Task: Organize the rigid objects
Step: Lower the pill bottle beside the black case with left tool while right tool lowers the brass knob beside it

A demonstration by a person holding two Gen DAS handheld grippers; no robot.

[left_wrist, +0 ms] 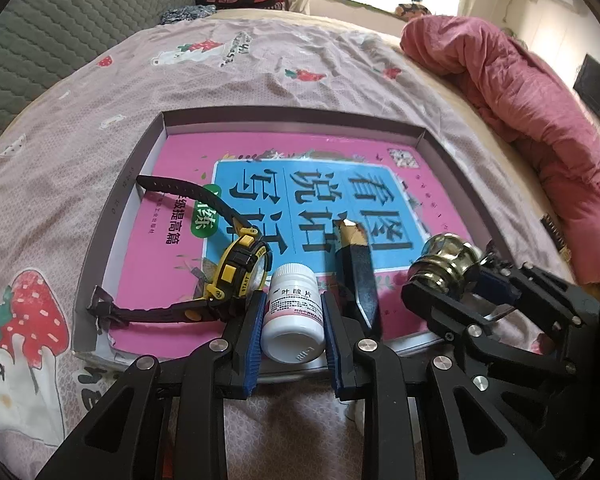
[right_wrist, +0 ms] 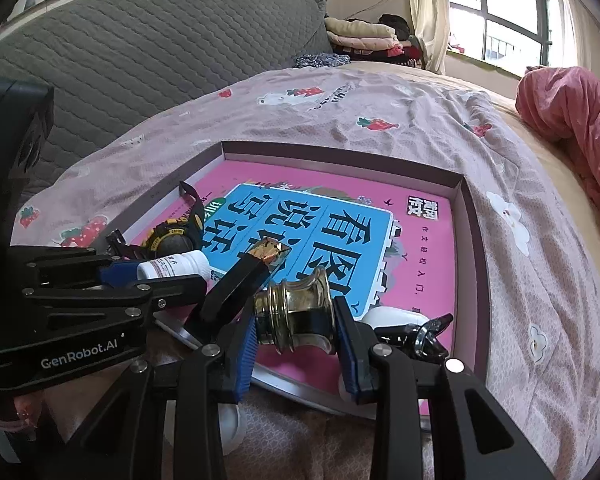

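The left tongs pinch a small white plastic pill bottle between their blue pads, cap pointing forward, above the near edge of a shallow grey cardboard tray that lies on a bed with a pink strawberry-print sheet. The right tongs pinch a shiny brass spool-shaped metal knob by its sides, over the same near edge. A pink and blue book fills the tray. On the book lie a yellow and black digital wristwatch beside the bottle, and a long black box with a gold end between the two tongs.
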